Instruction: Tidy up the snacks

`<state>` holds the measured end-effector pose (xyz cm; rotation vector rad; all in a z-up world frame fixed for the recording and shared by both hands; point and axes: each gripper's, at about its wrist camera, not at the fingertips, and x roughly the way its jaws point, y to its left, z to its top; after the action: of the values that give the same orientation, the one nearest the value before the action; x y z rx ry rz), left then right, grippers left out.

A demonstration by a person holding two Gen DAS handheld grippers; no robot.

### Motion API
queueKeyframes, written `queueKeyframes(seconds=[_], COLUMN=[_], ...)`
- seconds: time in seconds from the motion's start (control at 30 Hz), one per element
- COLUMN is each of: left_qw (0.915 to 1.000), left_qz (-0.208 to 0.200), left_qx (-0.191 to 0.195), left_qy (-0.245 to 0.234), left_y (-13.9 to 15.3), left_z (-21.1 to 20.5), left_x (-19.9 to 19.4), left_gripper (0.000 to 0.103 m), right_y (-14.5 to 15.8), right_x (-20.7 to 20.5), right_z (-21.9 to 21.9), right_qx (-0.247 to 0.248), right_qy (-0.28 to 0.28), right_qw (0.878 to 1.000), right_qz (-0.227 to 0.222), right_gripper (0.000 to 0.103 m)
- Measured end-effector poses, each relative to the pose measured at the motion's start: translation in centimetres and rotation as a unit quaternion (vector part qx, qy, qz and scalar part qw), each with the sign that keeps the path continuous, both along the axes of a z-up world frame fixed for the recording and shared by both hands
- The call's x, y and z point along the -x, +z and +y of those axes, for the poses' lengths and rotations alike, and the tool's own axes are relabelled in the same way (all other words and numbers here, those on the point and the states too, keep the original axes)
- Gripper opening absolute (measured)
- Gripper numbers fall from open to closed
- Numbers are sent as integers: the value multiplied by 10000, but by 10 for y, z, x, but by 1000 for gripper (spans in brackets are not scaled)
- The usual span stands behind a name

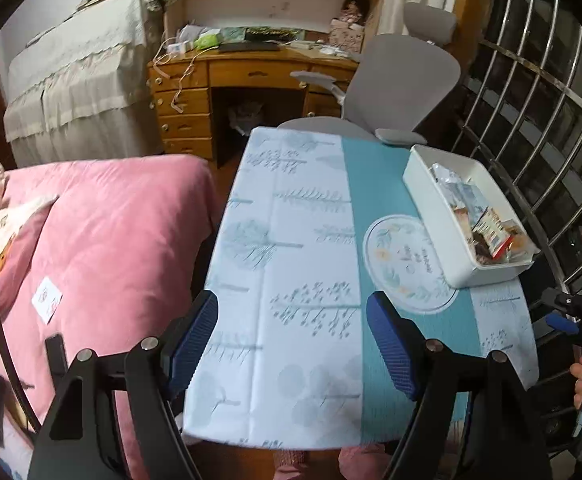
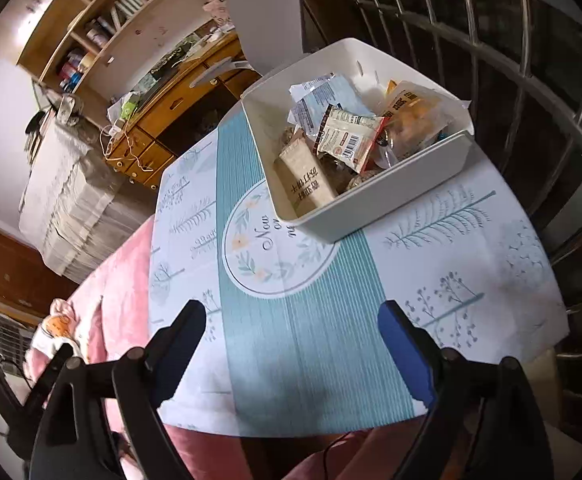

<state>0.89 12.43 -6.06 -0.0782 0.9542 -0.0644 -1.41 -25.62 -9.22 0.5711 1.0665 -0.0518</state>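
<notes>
Snacks (image 2: 343,136) piled in white bin (image 2: 375,216) on table; both grippers' jaws wide, empty.

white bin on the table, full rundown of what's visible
The white bin is a rectangular open-top tub, smooth and plastic-looking, with rounded corners and a lip at each short end. It sits upright at the table's window-side edge, overlapping the cloth's round floral print. Snack packets fill it loosely. Neither tool touches it.

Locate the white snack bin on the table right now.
The white snack bin sits at the table's far right corner beside the metal window grille, overlapping the tablecloth's round floral emblem; wrapped snacks fill it.
</notes>
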Motion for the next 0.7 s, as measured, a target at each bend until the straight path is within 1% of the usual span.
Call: queueKeyframes(seconds=[0.07,0.2,0.3,0.37,0.43,0.5,0.57,0.63,0.7], left_qw=[10000,9997,9994,9990,9986,9982,9976,9964,9951], left_qz=[84,246,329,389,452,510,576,691,767], left_qx=[-17,23,19,199,285,294,226,138,183], left_qy=[39,40,82,25,-46,-145,-311,-480,-595], left_y=[-3,-4,-2,-1,-1,-2,-4,-4,-2], left_z=[1,-13,-35,-53,-73,-95,-117,-139,-153], left_x=[9,22,33,39,45,49,55,58,59], left_gripper=[76,76,78,78,79,79,79,79,79], right_y=[1,5,4,5,8,13,19,28,37], right_x=[8,17,22,26,31,36,40,45,48], right_z=[3,6,1,-5,-11,-16,-20,-20,-19], right_qx=[170,603,604,506,360,354,338,430,478], right_qy=[105,387,562,603,667,708,795,944,1066], right_qw=[9998,9974,9966,9968,9971,9968,9963,9946,9932], right_qz=[-34,-45,12,98,93,84,49,3,-8], right_gripper=[89,89,89,89,89,89,89,89,89])
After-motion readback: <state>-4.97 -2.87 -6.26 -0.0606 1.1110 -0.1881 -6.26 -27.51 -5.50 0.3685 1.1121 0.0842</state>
